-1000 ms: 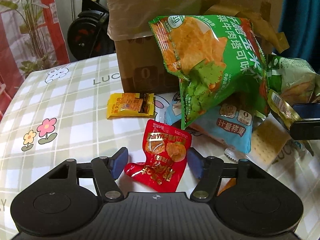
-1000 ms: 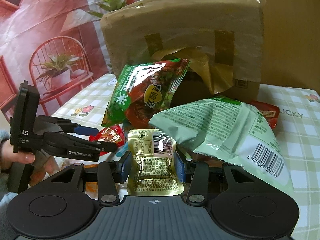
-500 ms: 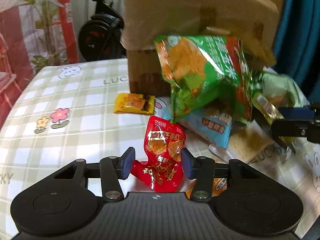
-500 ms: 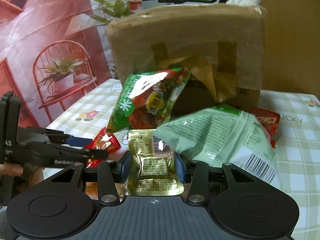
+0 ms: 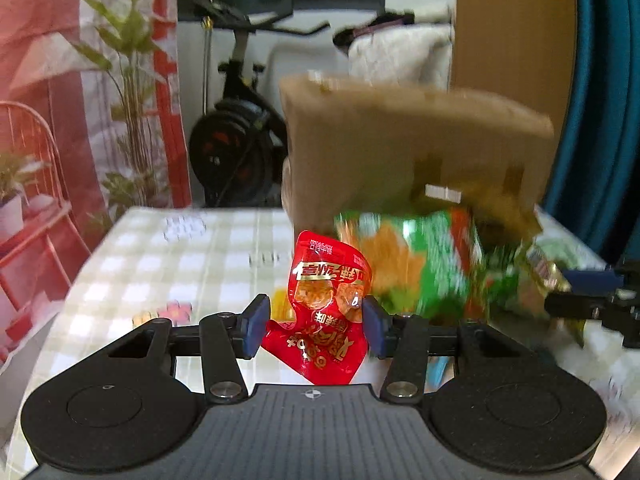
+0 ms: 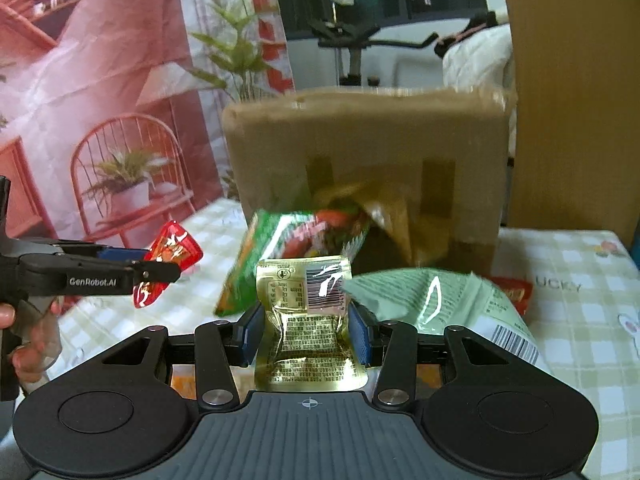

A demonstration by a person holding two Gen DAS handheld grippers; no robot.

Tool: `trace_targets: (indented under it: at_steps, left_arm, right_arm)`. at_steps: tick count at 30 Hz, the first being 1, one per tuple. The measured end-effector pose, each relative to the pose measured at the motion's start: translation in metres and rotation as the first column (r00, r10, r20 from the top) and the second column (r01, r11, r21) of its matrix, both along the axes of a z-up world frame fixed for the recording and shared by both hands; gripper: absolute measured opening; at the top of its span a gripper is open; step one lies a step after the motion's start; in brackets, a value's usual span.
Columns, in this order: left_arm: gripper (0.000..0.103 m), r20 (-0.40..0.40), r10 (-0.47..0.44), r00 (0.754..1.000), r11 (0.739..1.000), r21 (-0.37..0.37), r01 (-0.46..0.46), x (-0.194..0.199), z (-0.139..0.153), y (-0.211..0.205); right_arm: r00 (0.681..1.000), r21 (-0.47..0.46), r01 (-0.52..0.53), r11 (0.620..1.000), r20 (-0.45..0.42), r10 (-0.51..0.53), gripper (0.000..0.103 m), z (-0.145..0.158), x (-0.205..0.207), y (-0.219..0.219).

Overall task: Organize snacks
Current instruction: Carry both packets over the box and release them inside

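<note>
Fingers, left wrist view: my left gripper (image 5: pixel 316 322) has just been closing and now clamps the red snack packet (image 5: pixel 326 304) between its blue pads (image 5: pixel 256 324), packet clear of the checked tablecloth (image 5: pixel 160 264). Beyond: cardboard box (image 5: pixel 400 148), blurred green chip bag (image 5: pixel 412 264) leaning at its mouth. Far right edge: my right gripper (image 5: pixel 576 296), side-on.

Right wrist view: right gripper (image 6: pixel 306 334) pinched on the gold foil packet (image 6: pixel 308 320), barcode up, held above the table. Pale green bag (image 6: pixel 436 300) lies just behind; small red packet (image 6: pixel 512 292) beside the box (image 6: pixel 360 152). Left gripper (image 6: pixel 140 272) enters from the left, a hand (image 6: pixel 24 352) on its handle.

Risk, as I judge it: both packets are slick film gripped near one edge; a quick swing could let either slip or twist out. The leaning chip bag may topple if brushed.

Surface and room: cloth-covered table, flower print. Exercise bike (image 5: pixel 236 136), plant-print curtain (image 5: pixel 80 80), wooden panel (image 6: pixel 580 100) behind.
</note>
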State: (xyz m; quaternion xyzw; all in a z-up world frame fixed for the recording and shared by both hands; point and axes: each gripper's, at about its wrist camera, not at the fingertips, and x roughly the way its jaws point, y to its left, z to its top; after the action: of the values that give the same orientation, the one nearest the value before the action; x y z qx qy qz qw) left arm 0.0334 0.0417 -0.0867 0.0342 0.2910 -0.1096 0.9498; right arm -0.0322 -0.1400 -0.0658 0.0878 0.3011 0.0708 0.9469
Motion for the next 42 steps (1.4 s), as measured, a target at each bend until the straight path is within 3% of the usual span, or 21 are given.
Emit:
trace_targets:
  at_steps: [7, 13, 18, 23, 30, 37, 42]
  left_arm:
    - [0.053, 0.103, -0.007, 0.995, 1.0, -0.019, 0.009, 0.01, 0.039, -0.013]
    - [0.053, 0.17, -0.013, 0.985, 0.998, -0.056, 0.023, 0.038, 0.072, -0.025]
    - [0.053, 0.216, -0.025, 0.976, 0.997, -0.068, 0.04, 0.08, 0.096, -0.045]
    - [0.053, 0.207, -0.031, 0.978, 0.997, -0.063, 0.045, 0.128, 0.107, -0.066]
    - [0.055, 0.139, -0.026, 0.99, 0.997, -0.066, 0.035, 0.174, 0.094, -0.081]
    - [0.063, 0.095, -0.028, 0.995, 0.999, -0.039, 0.032, 0.18, 0.084, -0.073]
    - [0.078, 0.11, -0.026, 0.994, 0.999, -0.031, 0.03, 0.164, 0.09, -0.066]
  right_arm:
    - [0.995, 0.004, -0.006, 1.0, 0.098, 0.006, 0.042, 0.039, 0.02, -0.008]
    - [0.977, -0.086, 0.021, 0.996, 0.212, -0.002, 0.042, 0.086, 0.053, -0.023]
    - [0.975, -0.155, 0.09, 0.984, 0.216, -0.055, 0.042, 0.106, 0.106, -0.055]
    - [0.978, -0.199, 0.126, 0.972, 0.19, -0.088, 0.042, 0.106, 0.159, -0.075]
    - [0.988, -0.211, 0.139, 0.967, 0.09, -0.123, 0.043, 0.078, 0.202, -0.088]
    - [0.99, -0.195, 0.137, 0.971, 0.049, -0.13, 0.056, 0.063, 0.194, -0.084]
    - [0.991, -0.199, 0.131, 0.971, 0.057, -0.122, 0.068, 0.07, 0.176, -0.076]
